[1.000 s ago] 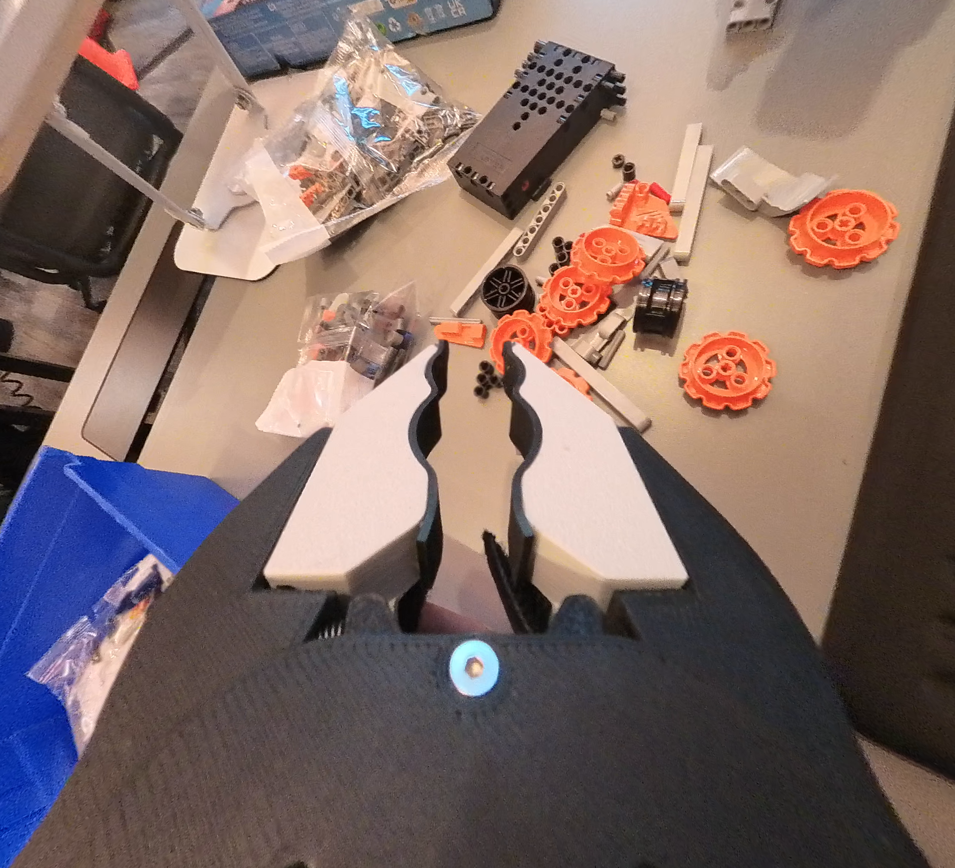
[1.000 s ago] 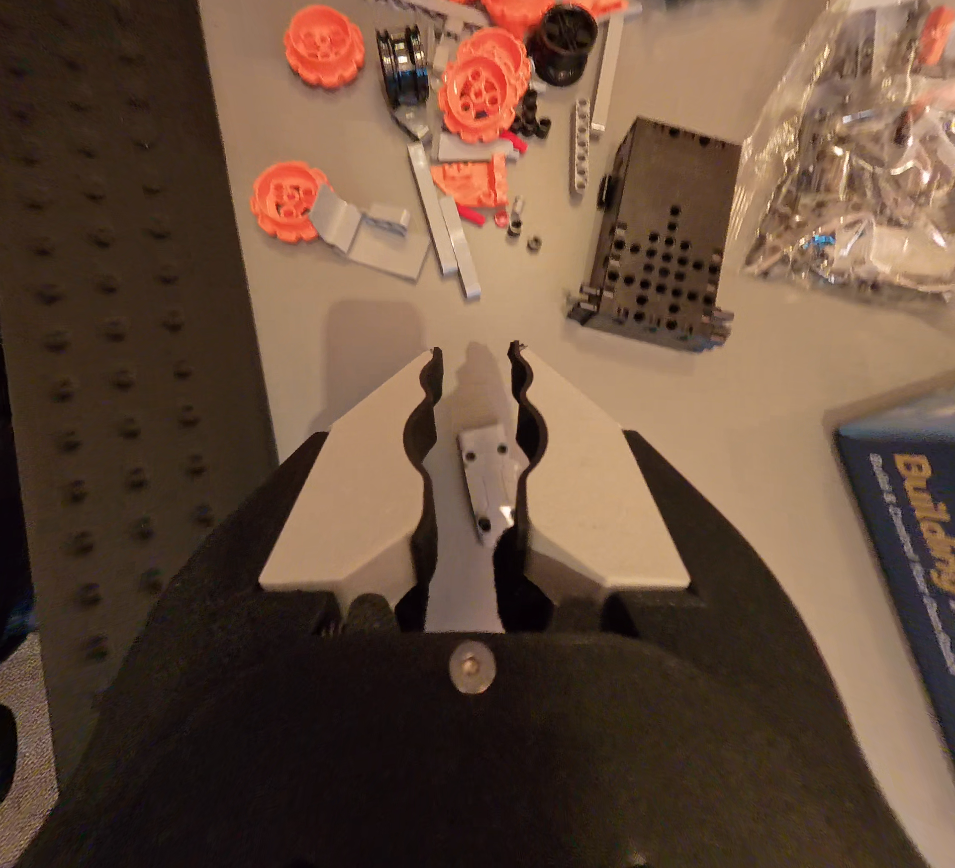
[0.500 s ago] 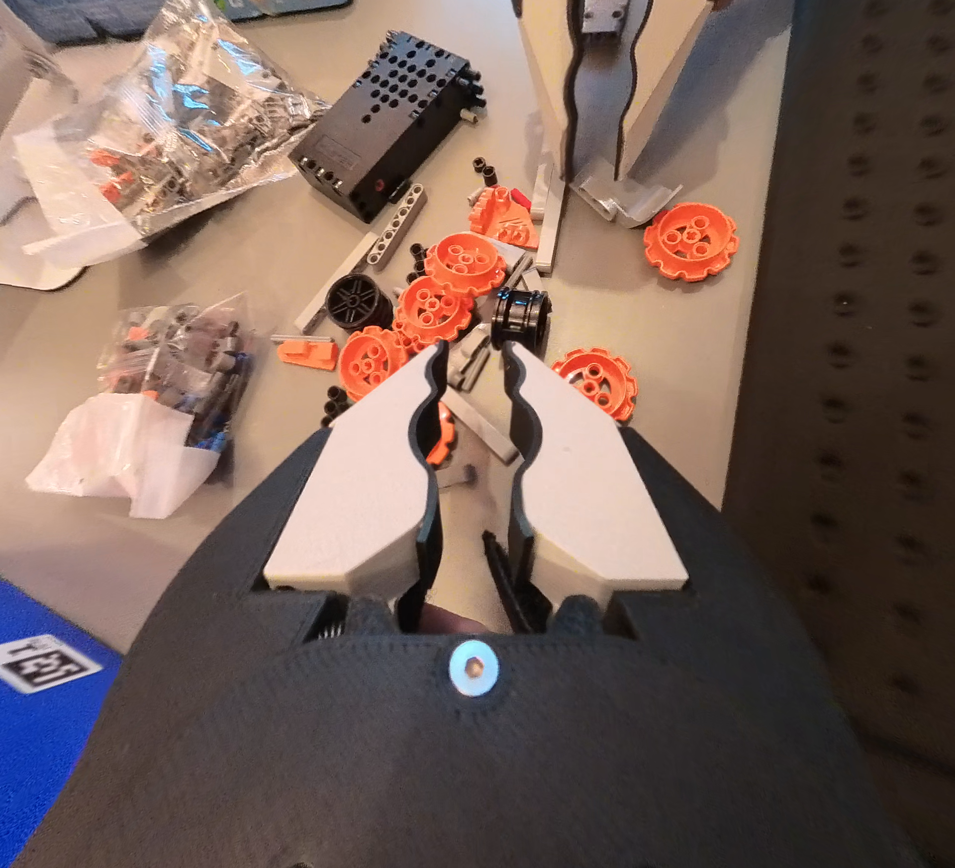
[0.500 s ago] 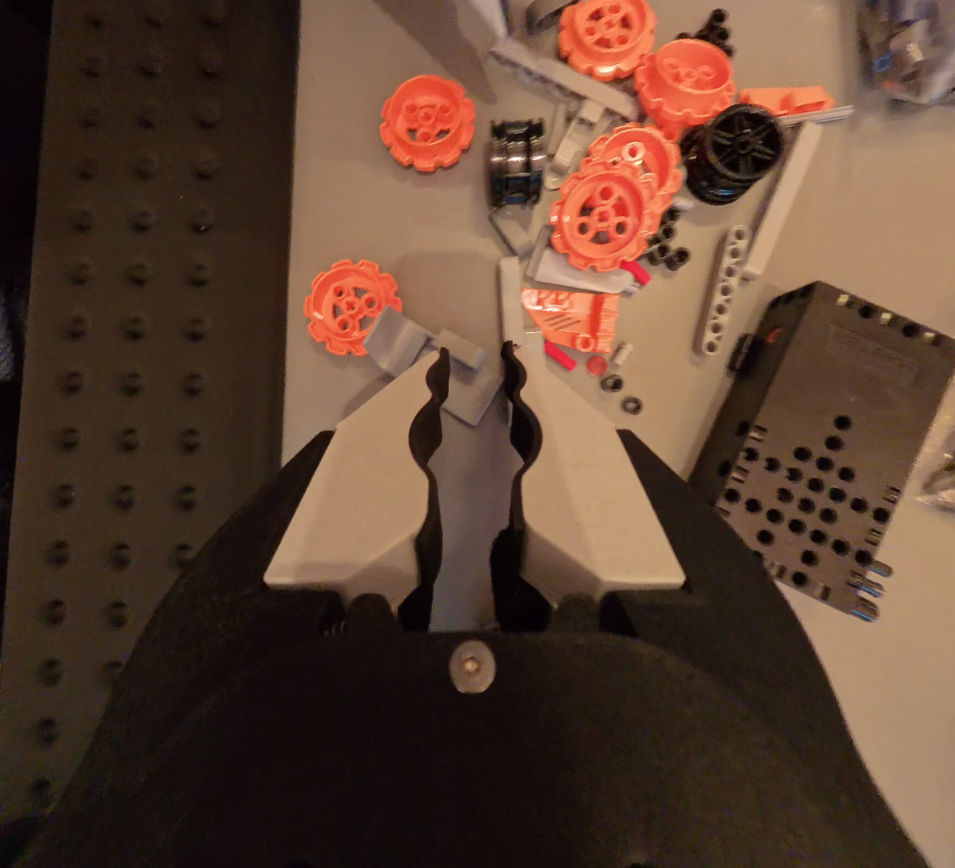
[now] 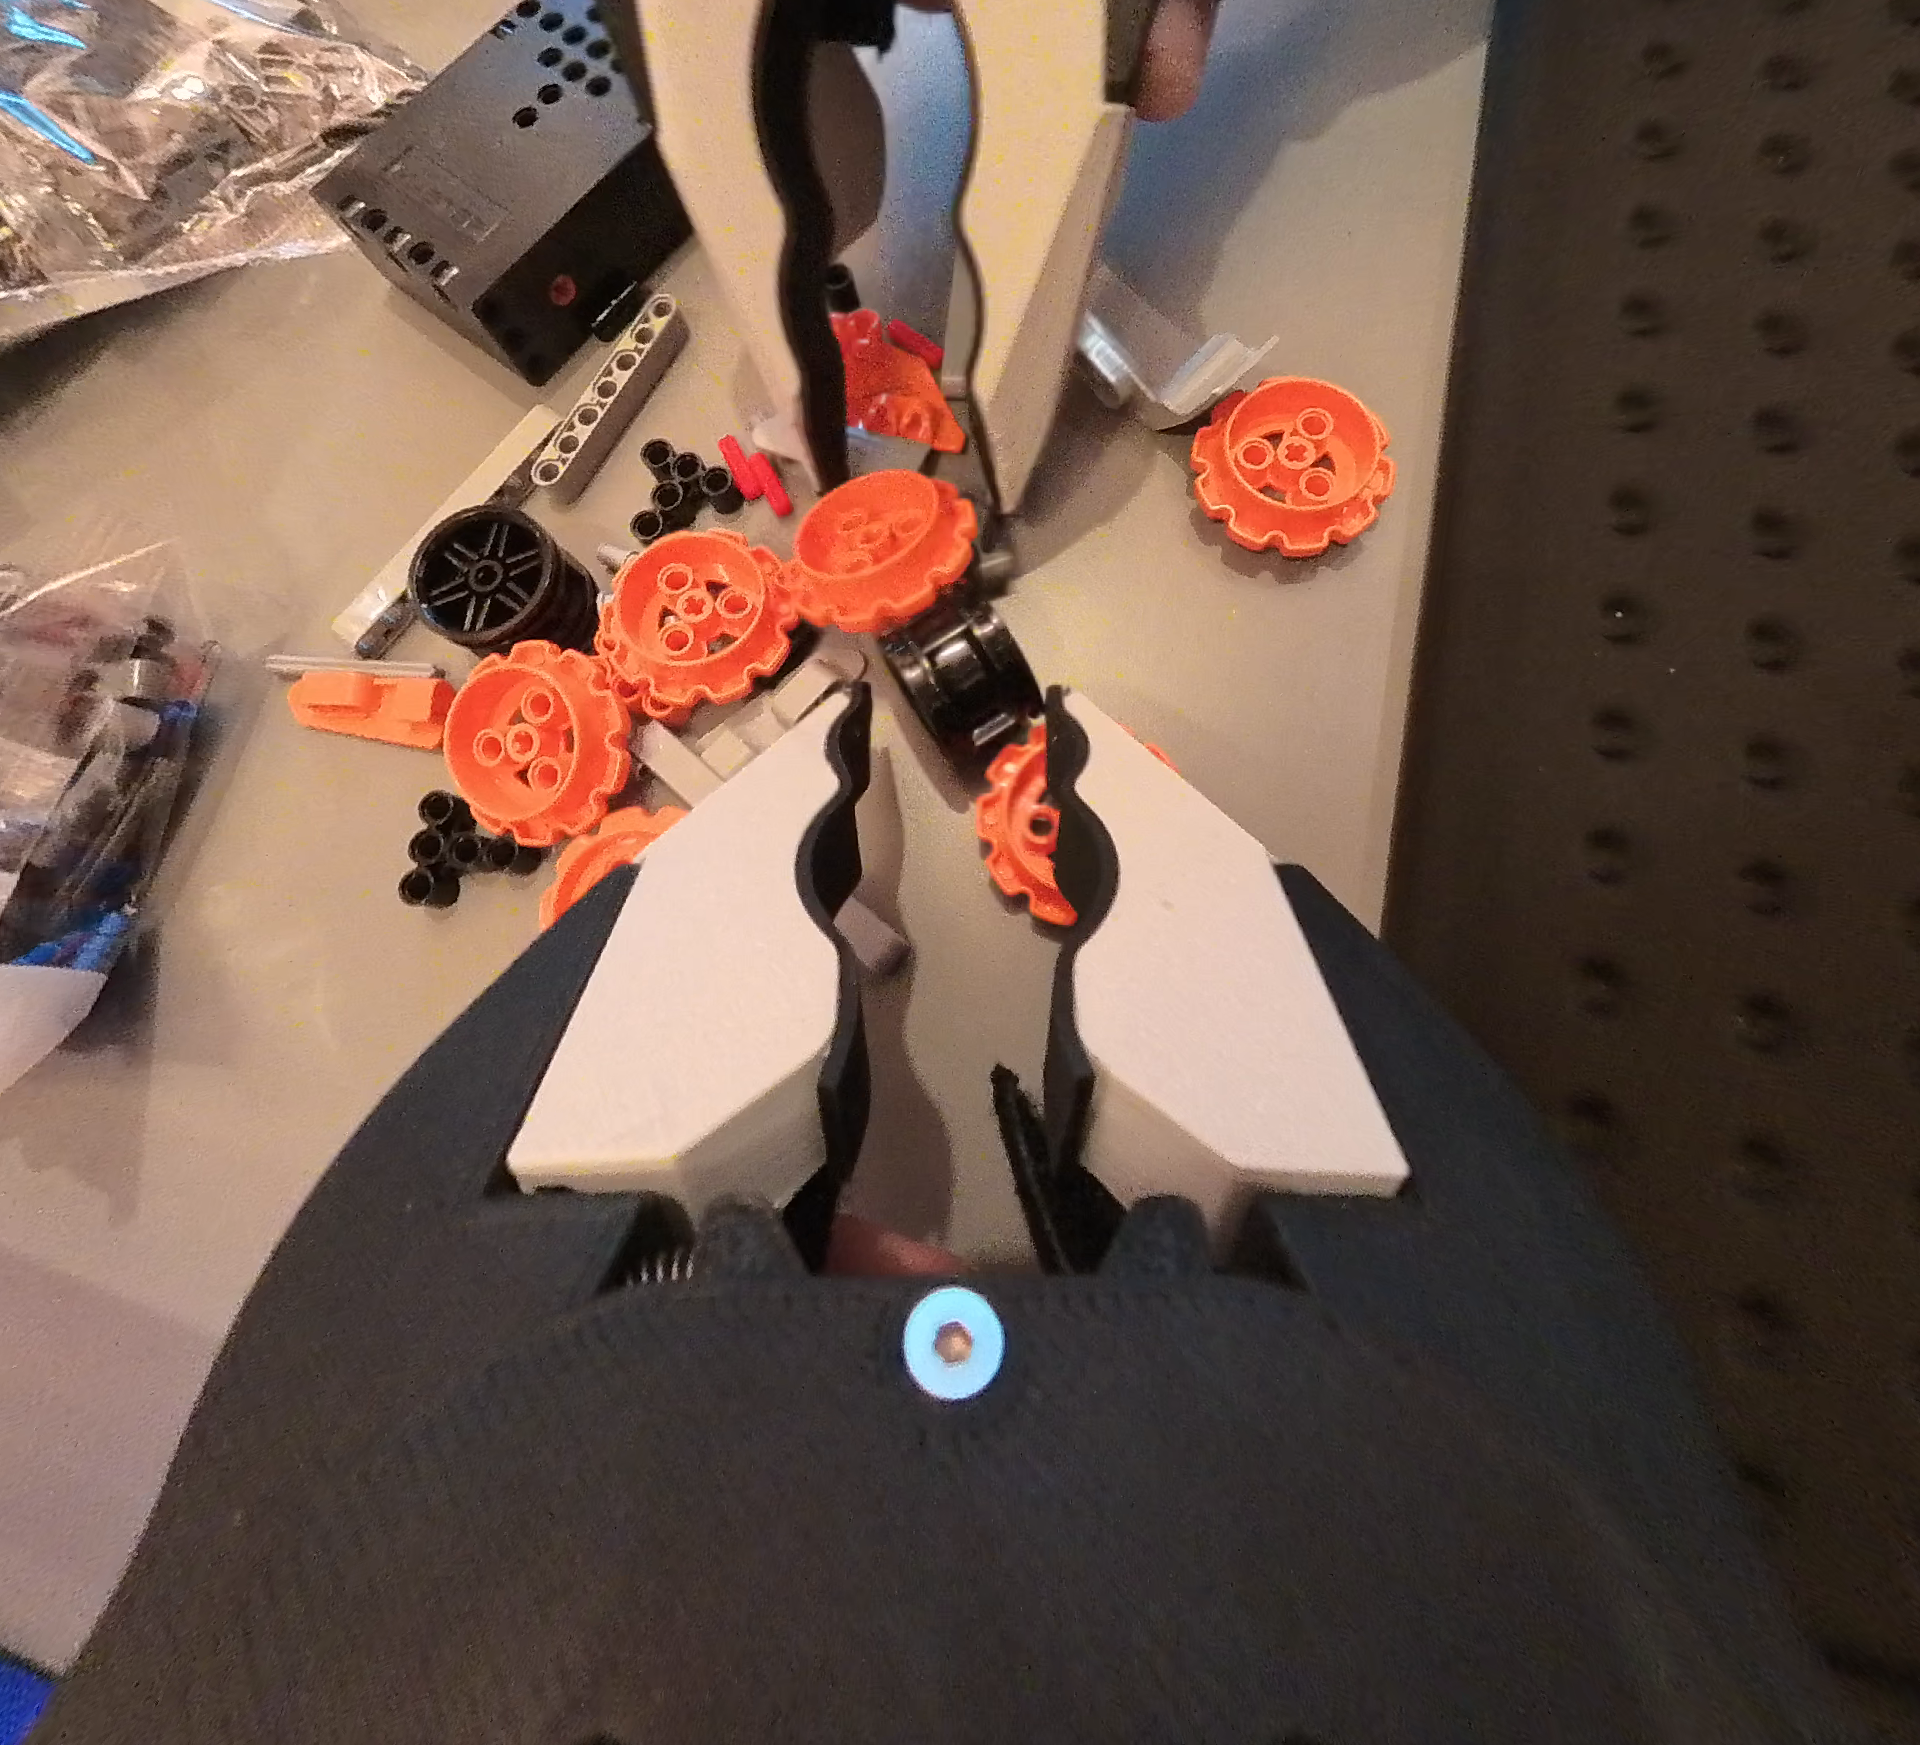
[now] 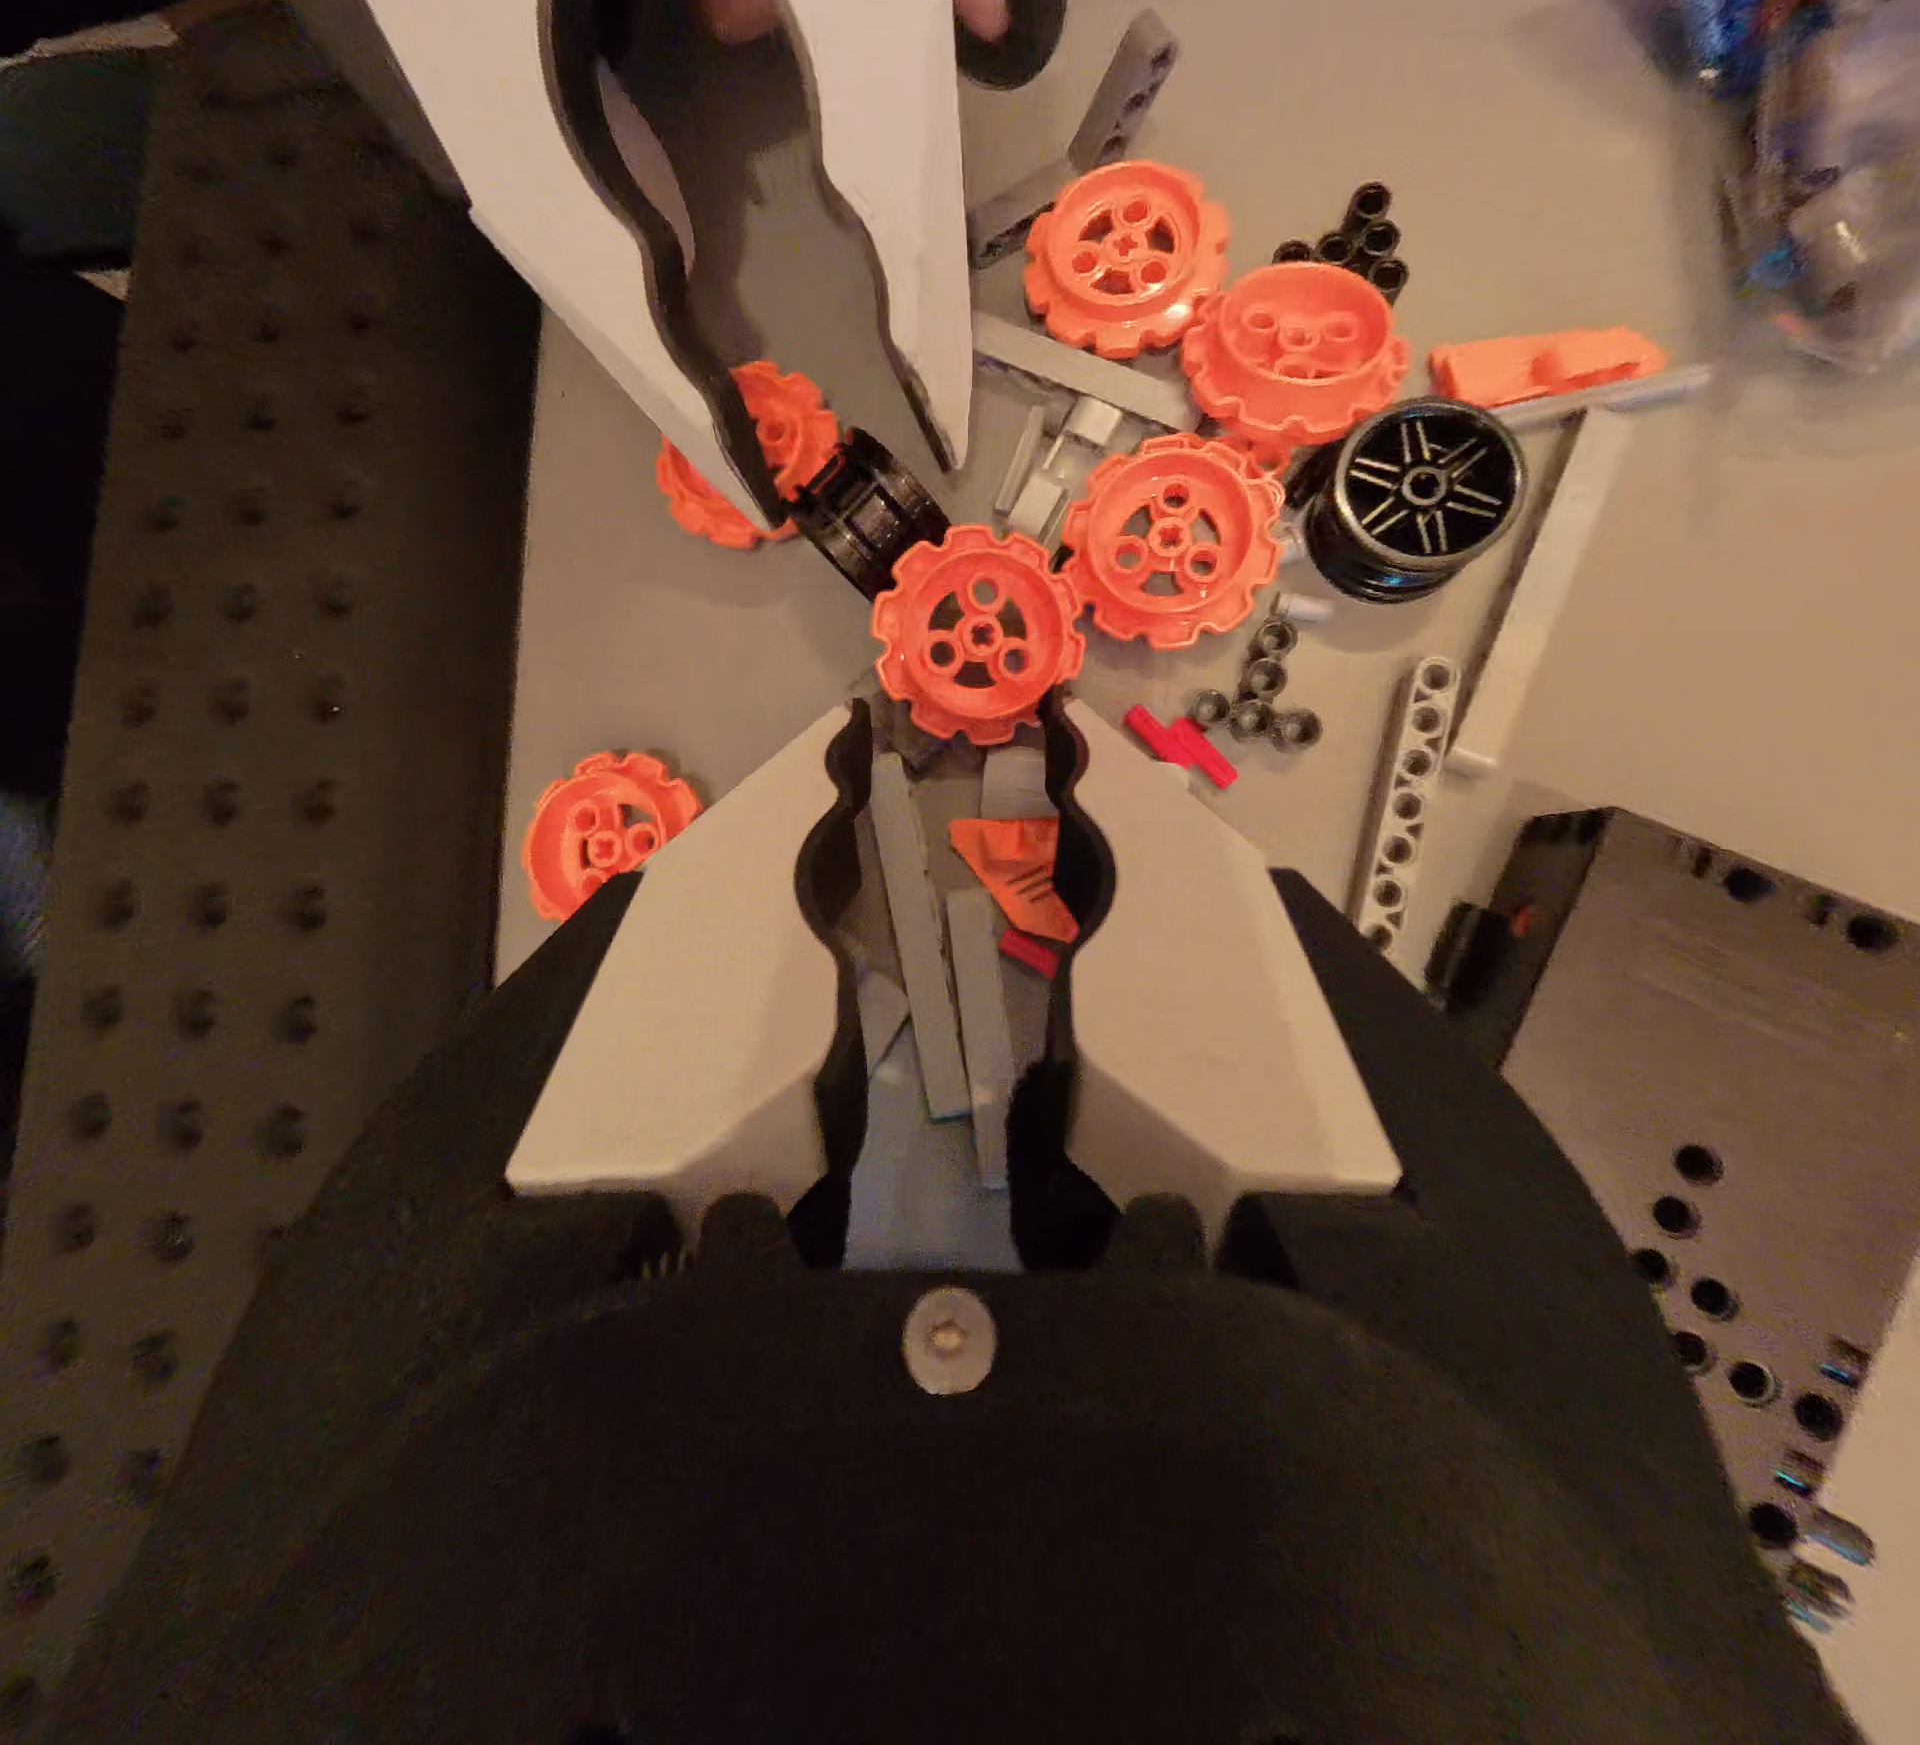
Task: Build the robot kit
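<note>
A pile of orange gear wheels, black wheels and grey beams lies on a grey table (image 5: 1195, 656). My left gripper (image 5: 954, 706) is open and empty, low over the pile's near edge. A small black wheel (image 5: 961, 677) lies just ahead of its tips, and an orange gear (image 5: 1023, 822) lies under its right finger. My right gripper (image 6: 956, 713) is open, facing the left one. An orange gear (image 6: 977, 635) lies at its tips, with grey beams (image 6: 925, 947) below its gap. Each gripper shows in the other's view, the right (image 5: 914, 490) and the left (image 6: 860, 485).
A black perforated box (image 5: 509, 178) and a black spoked wheel (image 5: 488, 578) lie left of the pile. Plastic bags of parts (image 5: 135, 85) lie further left. One orange gear (image 5: 1288, 464) lies apart near a dark studded mat (image 5: 1714, 656). My right fingertips sit around 5 cm from my left ones.
Both grippers have moved in and down toward the pile from opposite sides and now face each other closely. A grey piece seen between the right jaws a second ago no longer shows.
</note>
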`<state>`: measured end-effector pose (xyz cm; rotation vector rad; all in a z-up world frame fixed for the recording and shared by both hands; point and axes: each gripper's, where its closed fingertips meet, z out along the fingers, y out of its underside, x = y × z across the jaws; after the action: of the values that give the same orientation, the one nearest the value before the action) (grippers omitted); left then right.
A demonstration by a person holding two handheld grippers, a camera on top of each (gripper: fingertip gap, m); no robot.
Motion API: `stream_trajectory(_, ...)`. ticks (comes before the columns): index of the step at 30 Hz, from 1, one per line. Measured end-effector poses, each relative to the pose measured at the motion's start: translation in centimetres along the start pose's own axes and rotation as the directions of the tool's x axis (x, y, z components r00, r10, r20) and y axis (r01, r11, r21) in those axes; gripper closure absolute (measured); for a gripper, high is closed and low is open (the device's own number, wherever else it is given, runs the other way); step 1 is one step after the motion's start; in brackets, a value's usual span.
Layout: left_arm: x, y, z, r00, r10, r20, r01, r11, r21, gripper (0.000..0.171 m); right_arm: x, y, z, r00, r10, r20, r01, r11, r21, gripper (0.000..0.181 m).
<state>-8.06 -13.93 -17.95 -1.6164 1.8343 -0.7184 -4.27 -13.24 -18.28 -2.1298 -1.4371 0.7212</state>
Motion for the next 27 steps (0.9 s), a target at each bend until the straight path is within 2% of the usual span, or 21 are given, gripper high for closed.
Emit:
stream_trajectory(4,-0.2,0.3,-0.8,1.0,-0.008,0.0,0.008,1.0,0.021,0.141,1.1,-1.4,-0.6,0.999,0.033,-0.029,-0.031,0.997,0.072,0.146)
stream_trajectory(6,-0.5,0.4,-1.1,1.0,-0.012,0.014,0.011,1.0,0.022,0.141,1.7,-1.8,-0.3,0.998,0.045,-0.04,-0.042,0.996,0.077,0.133)
stream_trajectory(8,-0.7,0.4,-1.4,1.0,-0.02,0.02,0.019,0.999,0.029,0.141,1.5,-1.8,0.6,0.999,0.039,-0.019,-0.038,0.998,0.05,0.13)
stream_trajectory(12,-1.5,0.9,-2.0,0.998,-0.038,0.055,0.036,0.999,0.027,0.141,-0.3,-1.7,1.5,0.998,-0.015,0.056,0.015,1.0,0.001,0.133)
stream_trajectory(14,-1.9,1.1,-2.5,0.996,-0.047,0.072,0.044,0.999,0.029,0.141,-1.2,-1.9,0.9,0.995,-0.047,0.091,0.045,0.999,0.025,0.138)
stream_trajectory(19,-3.2,1.8,-3.1,0.99,-0.071,0.121,0.071,0.997,0.008,0.142,-0.2,-3.2,0.1,0.998,-0.041,0.048,0.036,0.995,0.096,0.136)
stream_trajectory(22,-3.8,2.7,-2.9,0.985,-0.068,0.162,0.075,0.997,-0.035,0.141,0.2,-2.6,1.4,0.999,-0.04,0.014,0.04,0.999,0.034,0.13)
stream_trajectory(24,-4.0,3.4,-2.8,0.982,-0.075,0.174,0.087,0.994,-0.063,0.141,0.6,-2.1,1.7,1.0,-0.02,0.004,0.02,1.0,0.003,0.133)
stream_trajectory(27,-4.6,3.9,-3.0,0.975,-0.094,0.203,0.11,0.991,-0.07,0.139,0.9,-2.6,1.1,1.0,-0.003,-0.006,0.003,1.0,0.031,0.126)
